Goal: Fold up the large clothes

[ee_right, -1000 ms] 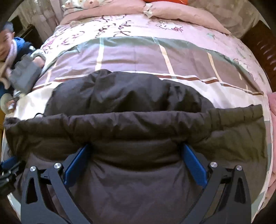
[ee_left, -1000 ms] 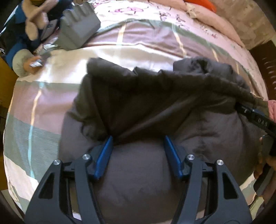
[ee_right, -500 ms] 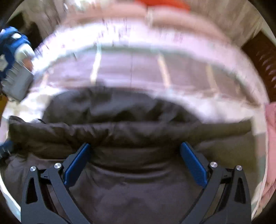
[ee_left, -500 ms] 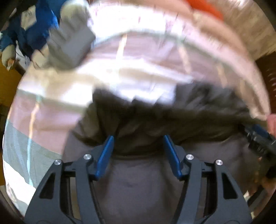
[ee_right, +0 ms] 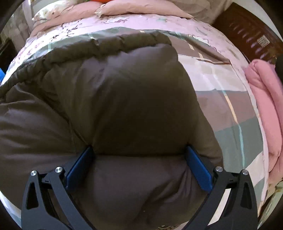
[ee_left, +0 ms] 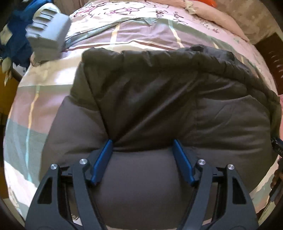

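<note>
A large dark grey padded jacket (ee_left: 159, 106) lies on the bed, its near part doubled over the rest. In the left wrist view my left gripper (ee_left: 142, 145) has its blue pads apart with a thick fold of the jacket between them. In the right wrist view the same jacket (ee_right: 123, 92) fills the middle, and my right gripper (ee_right: 139, 150) stands wide with a bulky fold between its pads. Whether either gripper presses the padding cannot be seen. The right gripper's edge shows at the far right of the left view (ee_left: 276, 143).
The bed has a pink, green and white checked cover (ee_left: 123, 33). A grey block-shaped object (ee_left: 47, 37) and blue clothing (ee_left: 16, 35) lie at the bed's left edge. A folded pink garment (ee_right: 265, 99) lies at the right. Pillows (ee_right: 141, 10) and a dark wooden headboard (ee_right: 247, 31) are beyond.
Both grippers have carried the jacket's near edge forward over the rest, so the fold now lies farther up the bed. The views swung apart, left leftward, right rightward.
</note>
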`<move>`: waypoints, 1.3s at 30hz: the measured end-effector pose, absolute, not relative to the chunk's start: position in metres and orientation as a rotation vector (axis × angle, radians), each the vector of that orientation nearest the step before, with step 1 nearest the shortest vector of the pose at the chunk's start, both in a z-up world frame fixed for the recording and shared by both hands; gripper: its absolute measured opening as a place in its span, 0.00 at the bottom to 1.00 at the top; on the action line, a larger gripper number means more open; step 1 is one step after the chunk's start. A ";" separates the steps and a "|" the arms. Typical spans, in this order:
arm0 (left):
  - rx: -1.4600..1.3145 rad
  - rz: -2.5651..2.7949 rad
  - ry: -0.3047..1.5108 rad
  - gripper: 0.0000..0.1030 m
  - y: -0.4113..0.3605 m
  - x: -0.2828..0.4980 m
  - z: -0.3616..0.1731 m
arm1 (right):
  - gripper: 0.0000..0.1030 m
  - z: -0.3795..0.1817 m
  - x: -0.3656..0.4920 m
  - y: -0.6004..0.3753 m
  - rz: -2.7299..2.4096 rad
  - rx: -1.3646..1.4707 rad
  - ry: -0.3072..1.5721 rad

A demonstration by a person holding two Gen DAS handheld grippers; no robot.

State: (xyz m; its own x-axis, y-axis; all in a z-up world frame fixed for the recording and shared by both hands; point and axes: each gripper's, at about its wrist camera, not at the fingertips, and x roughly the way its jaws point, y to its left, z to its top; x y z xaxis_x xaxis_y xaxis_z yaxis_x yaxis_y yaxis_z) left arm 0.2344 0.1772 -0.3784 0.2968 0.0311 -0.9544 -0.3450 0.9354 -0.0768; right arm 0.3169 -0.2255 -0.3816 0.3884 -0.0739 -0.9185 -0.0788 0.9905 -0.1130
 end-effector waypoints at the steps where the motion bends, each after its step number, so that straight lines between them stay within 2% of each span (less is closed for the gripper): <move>1: -0.306 0.258 1.237 0.68 0.177 0.234 -0.370 | 0.99 -0.373 0.315 -0.224 -0.013 -0.142 1.167; 6: -0.257 0.237 1.165 0.68 0.157 0.215 -0.334 | 0.99 -0.332 0.276 -0.199 0.078 -0.082 1.063; 11: -0.230 0.251 1.275 0.69 0.135 0.212 -0.370 | 0.99 -0.383 0.270 -0.181 0.081 -0.130 1.189; 14: -0.280 0.245 1.238 0.68 0.135 0.202 -0.356 | 0.99 -0.374 0.268 -0.185 0.064 -0.091 1.184; 17: -0.257 0.237 1.215 0.73 0.124 0.194 -0.346 | 0.99 -0.348 0.253 -0.190 0.087 -0.053 1.114; 21: -0.226 0.253 1.314 0.75 0.115 0.200 -0.374 | 0.99 -0.391 0.255 -0.184 0.106 -0.133 1.314; 30: -0.200 0.209 1.226 0.76 0.092 0.177 -0.335 | 0.99 -0.334 0.239 -0.185 0.123 0.024 1.148; 39: -0.163 0.184 1.208 0.76 0.069 0.176 -0.340 | 0.99 -0.360 0.257 -0.142 0.145 -0.052 1.226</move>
